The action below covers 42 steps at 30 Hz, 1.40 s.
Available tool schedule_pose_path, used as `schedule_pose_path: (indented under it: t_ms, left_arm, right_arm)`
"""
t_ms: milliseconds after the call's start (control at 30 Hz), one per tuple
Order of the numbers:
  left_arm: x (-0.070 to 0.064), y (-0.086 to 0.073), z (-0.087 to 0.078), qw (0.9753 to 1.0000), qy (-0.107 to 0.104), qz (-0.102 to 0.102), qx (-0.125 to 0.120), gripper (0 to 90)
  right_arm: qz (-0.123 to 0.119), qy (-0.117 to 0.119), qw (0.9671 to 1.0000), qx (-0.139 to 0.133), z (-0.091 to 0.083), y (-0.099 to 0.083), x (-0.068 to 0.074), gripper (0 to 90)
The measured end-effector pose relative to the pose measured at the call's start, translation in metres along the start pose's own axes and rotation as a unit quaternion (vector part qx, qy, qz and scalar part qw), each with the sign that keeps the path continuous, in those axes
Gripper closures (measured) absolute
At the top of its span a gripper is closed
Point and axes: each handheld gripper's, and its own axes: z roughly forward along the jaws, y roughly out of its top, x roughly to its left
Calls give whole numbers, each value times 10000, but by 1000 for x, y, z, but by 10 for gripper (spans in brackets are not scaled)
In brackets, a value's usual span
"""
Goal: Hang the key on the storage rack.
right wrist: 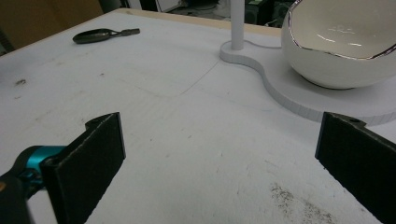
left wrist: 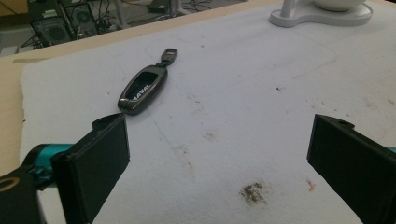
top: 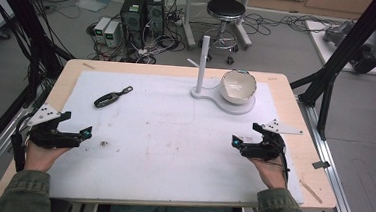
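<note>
A dark car key fob [top: 110, 97] lies on the white mat [top: 172, 155] at the left rear; it also lies ahead of the left jaws [left wrist: 144, 87] and far off to the upper left [right wrist: 102, 34]. A white egg-shaped bowl [top: 237, 86] with a shiny rim rests on a white stand [top: 236, 107] that carries an upright post [top: 203, 62]. My left gripper [top: 83, 131] rests open near the mat's left edge, nothing between its jaws [left wrist: 219, 163]. My right gripper [top: 237, 141] is open too, short of the stand [right wrist: 219, 163], with the bowl [right wrist: 341, 51] ahead to its right.
The wooden table's edge [top: 296, 101] runs around the mat. A dark smudge [top: 104, 143] marks the mat beside the left gripper. Beyond the table stand computer towers [top: 142, 12], a stool [top: 225, 11] and tangled cables on the floor. Black frame legs [top: 340, 51] rise at the right.
</note>
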Motion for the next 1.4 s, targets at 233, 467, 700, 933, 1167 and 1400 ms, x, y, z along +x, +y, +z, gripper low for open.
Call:
schedule_pose_path:
  t_ms: [233,467,700,933,1167,1400]
  left_arm:
    - [0,-6,0,9998,-22,-75,156,62]
    - [1,-7,0,9997,-54,-75,216,62]
    - [0,-9,6,9990,-126,56,426,62]
    - [0,-8,11,9984,-205,79,520,62]
    - [2,8,16,9969,-239,287,698,62]
    - [8,26,25,9942,-327,491,900,62]
  right_arm:
    - [29,27,10000,37,1,0,-1,5]
    - [63,54,9999,96,1,0,-1,5]
    - [-27,63,9997,247,4,-1,2,6]
    - [9,55,9996,275,4,-1,0,5]
    - [1,33,9994,339,6,-2,0,5]
    - [5,34,9992,390,7,-2,1,6]
